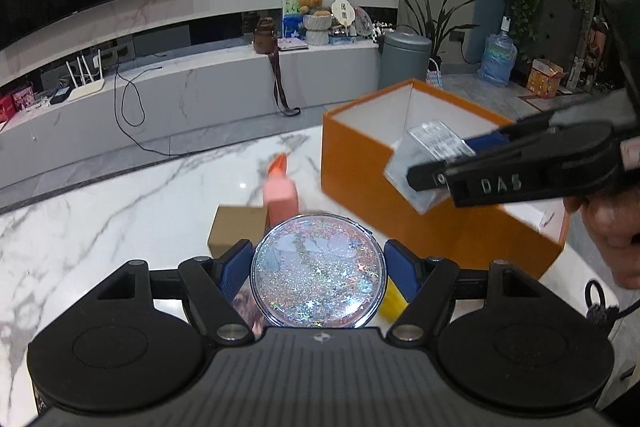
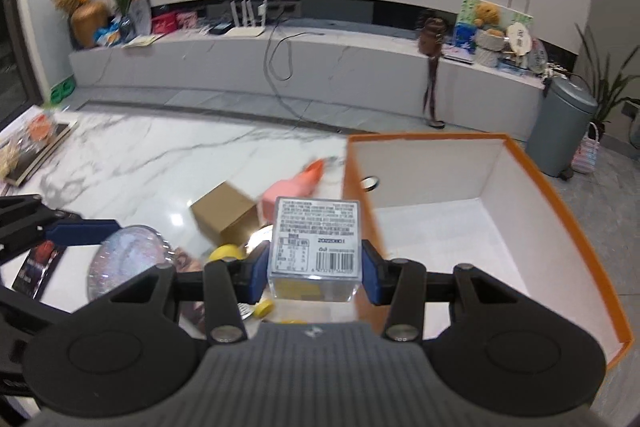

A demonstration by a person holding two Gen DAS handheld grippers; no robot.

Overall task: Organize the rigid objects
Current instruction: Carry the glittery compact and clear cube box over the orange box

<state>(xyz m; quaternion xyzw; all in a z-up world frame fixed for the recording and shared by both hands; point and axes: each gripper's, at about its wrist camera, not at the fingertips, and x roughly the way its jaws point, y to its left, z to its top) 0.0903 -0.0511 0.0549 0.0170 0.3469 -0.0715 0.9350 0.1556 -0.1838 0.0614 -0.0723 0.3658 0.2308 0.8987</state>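
Left gripper (image 1: 318, 267) clamps glitter disc (image 1: 318, 273); right gripper (image 2: 316, 263) pinches clear cube (image 2: 314, 247), both above bench (image 1: 120, 211).
Both stiff, slick plastic, prob. light: grip flat sides/rim. Beyond: brown carton (image 2: 224, 217), pink bottle (image 2: 294, 187); orange box (image 2: 460, 227) w/ near wall to clear.

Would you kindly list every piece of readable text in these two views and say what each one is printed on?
"DAS": raised letters on the right gripper body, in the left wrist view.
"20220801", roughly: on the label of the clear plastic box, above its barcode.
That label's fine print and barcode digits: too small to read.
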